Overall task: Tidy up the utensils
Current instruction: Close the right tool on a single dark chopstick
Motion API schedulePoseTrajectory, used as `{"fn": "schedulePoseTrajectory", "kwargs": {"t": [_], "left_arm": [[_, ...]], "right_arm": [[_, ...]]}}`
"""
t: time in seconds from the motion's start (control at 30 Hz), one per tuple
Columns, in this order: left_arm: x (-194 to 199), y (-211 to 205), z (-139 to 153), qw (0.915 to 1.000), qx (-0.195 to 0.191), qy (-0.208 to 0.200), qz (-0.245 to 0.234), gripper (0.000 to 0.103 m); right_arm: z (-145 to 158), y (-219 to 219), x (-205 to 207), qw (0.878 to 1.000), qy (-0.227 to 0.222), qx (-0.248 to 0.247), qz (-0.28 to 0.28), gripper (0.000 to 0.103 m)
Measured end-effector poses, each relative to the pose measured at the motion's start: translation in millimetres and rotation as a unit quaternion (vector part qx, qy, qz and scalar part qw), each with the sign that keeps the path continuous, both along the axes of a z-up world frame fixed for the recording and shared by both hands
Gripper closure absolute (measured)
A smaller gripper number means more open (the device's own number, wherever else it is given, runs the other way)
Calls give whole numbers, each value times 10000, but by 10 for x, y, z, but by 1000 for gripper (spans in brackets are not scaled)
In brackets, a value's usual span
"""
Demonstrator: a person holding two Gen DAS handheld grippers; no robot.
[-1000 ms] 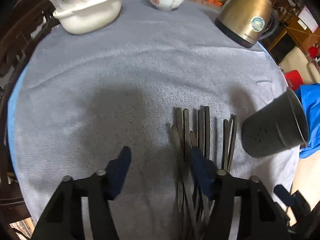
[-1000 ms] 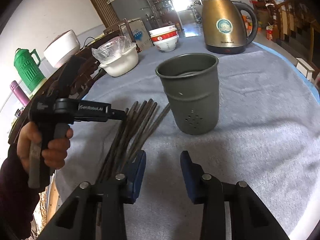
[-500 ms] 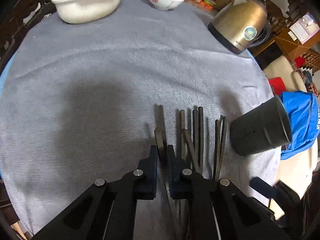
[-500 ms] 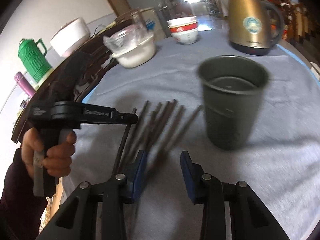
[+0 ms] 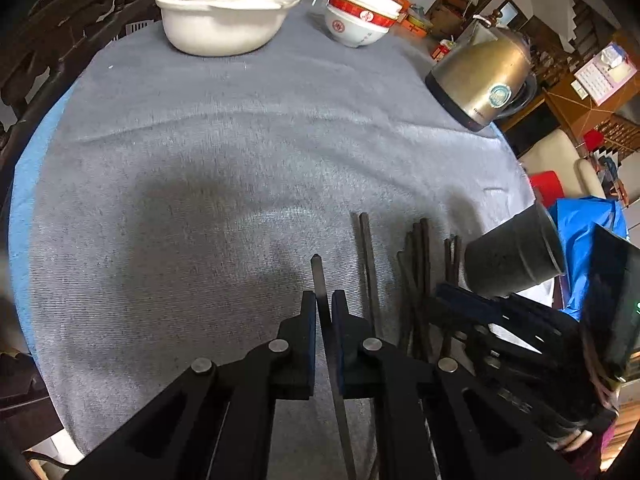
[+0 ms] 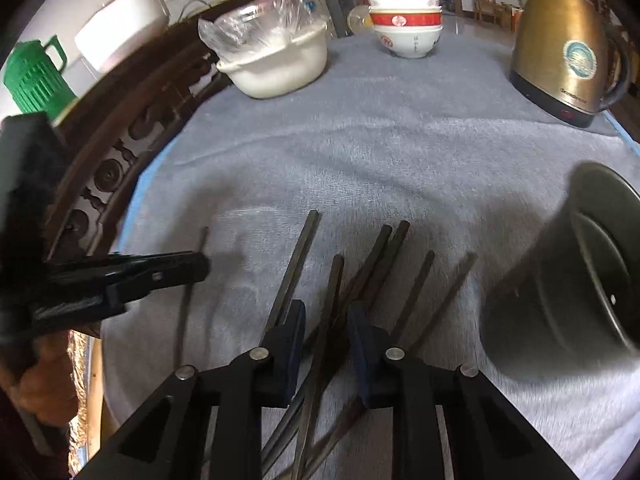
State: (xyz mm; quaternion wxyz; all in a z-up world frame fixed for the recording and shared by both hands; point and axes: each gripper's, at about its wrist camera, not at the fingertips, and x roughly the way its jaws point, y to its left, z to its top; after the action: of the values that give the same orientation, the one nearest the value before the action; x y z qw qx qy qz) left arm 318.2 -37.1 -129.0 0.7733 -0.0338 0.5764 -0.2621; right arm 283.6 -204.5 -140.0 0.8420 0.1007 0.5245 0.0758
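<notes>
One chopstick (image 5: 318,276) pinched in left gripper (image 5: 323,308); right gripper (image 6: 326,320) closing around loose chopsticks (image 6: 384,256), not yet gripping. Holder cup (image 6: 580,264) apparently empty; nearly all left.

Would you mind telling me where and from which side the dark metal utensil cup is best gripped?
Take the dark metal utensil cup by its rim, from above: one finger of the hand-held gripper inside the open mouth, one outside. It stands upright, its thin wall suits a pinch, and its body looks too wide to span.
</notes>
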Motion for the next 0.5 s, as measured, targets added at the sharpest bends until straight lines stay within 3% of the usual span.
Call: {"fn": "schedulePoseTrajectory", "kwargs": {"t": [0.17, 0.23, 0.27, 0.5], "left_arm": [[-48, 61, 125, 9999, -40, -127, 83, 95], [-72, 96, 183, 9997, -47, -183, 132, 95], [-81, 107, 204, 9997, -46, -202, 149, 95], [-211, 187, 439, 9987, -98, -421, 256, 95]], "right_arm": [[-79, 32, 110, 9996, 184, -219, 83, 79], [-99, 54, 129, 9992, 275, -287, 104, 85], [-103, 61, 129, 9989, 300, -327, 136, 94], [11, -27, -1, 9999, 139, 20, 95, 96]]}}
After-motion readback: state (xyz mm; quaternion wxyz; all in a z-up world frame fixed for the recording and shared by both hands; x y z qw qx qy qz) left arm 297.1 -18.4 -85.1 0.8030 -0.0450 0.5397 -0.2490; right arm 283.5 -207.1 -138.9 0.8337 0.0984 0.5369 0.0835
